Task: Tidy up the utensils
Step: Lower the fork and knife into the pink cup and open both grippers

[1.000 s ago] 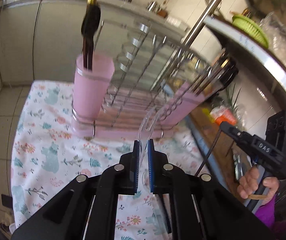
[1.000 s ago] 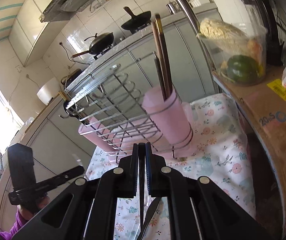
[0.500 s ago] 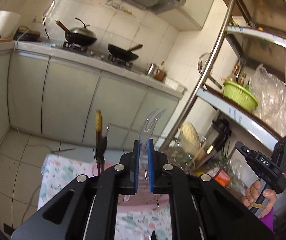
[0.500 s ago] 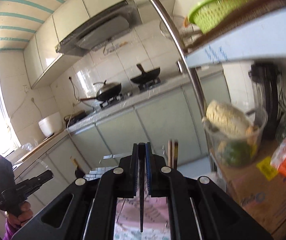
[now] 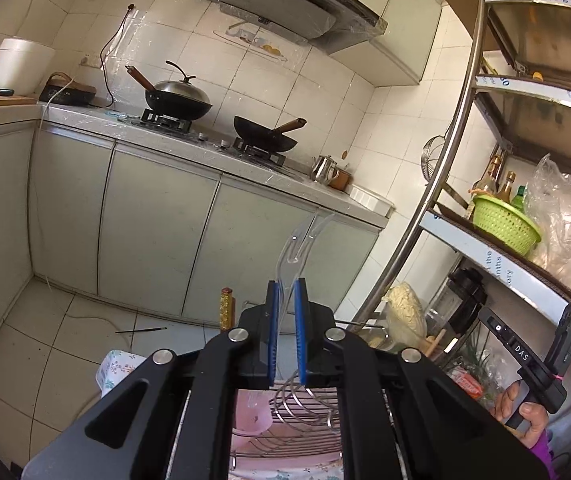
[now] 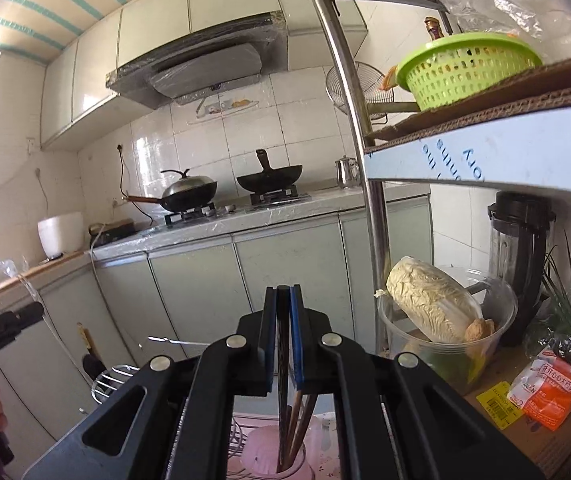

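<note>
My left gripper [image 5: 285, 285] is shut on the handle of a clear plastic fork [image 5: 299, 244], whose tines point up past the pads. Below it lie the wire dish rack [image 5: 305, 400] and a pink cup [image 5: 251, 416], with a gold-tipped utensil [image 5: 226, 308] standing at the left. My right gripper [image 6: 283, 290] is shut on a thin dark chopstick [image 6: 282, 360] that hangs down toward another pink cup [image 6: 269, 454] holding brown chopsticks [image 6: 299, 416]. Whether its tip is inside the cup I cannot tell.
A steel shelf post [image 6: 365, 184] rises close on the right, with a green basket [image 6: 465, 68] above and a tub of cabbage [image 6: 437, 312] beside a blender [image 6: 521, 256]. Behind is the grey counter [image 5: 205, 148] with two woks. A floral cloth [image 5: 115, 364] lies under the rack.
Both grippers have risen and tipped upward with their utensils. The rack and pink cups have dropped from mid-view to the bottom edge, and the stove wall now fills both views.
</note>
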Tool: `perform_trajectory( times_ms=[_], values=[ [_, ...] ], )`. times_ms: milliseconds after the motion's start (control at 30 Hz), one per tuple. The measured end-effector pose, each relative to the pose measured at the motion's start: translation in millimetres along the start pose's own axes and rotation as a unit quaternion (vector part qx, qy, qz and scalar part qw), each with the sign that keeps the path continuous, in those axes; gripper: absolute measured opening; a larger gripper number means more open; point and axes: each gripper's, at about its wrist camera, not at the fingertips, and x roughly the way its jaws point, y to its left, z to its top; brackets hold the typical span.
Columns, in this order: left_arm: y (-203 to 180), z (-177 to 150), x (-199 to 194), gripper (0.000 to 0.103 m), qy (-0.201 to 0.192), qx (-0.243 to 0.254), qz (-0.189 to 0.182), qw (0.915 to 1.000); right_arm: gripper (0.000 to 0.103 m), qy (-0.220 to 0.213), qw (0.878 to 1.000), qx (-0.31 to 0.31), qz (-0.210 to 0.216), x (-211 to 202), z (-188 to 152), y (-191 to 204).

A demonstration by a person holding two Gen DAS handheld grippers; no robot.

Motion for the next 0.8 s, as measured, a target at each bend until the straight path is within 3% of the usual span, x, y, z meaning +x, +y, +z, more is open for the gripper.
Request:
perform_trajectory(
  times_ms=[200, 600, 800],
  values=[
    [8.0, -16.5, 8.7, 0.007, 0.016, 0.009, 0.015, 0.9997, 0.006, 0.033, 0.999, 0.006, 0.004, 13.2, -28.5, -2.2],
    [28.9, -61.4, 35.9, 0.007, 0.085, -0.003, 0.043, 0.9954, 0.006, 0.077, 0.997, 0.027, -0.003, 19.5, -68.3, -12.9],
    [47.8, -73.2, 50.3, 0.007, 0.117, -0.036, 0.055, 0.991, 0.007, 0.096, 0.995, 0.025, -0.002, 25.4, -80.1, -12.5]
  ],
)
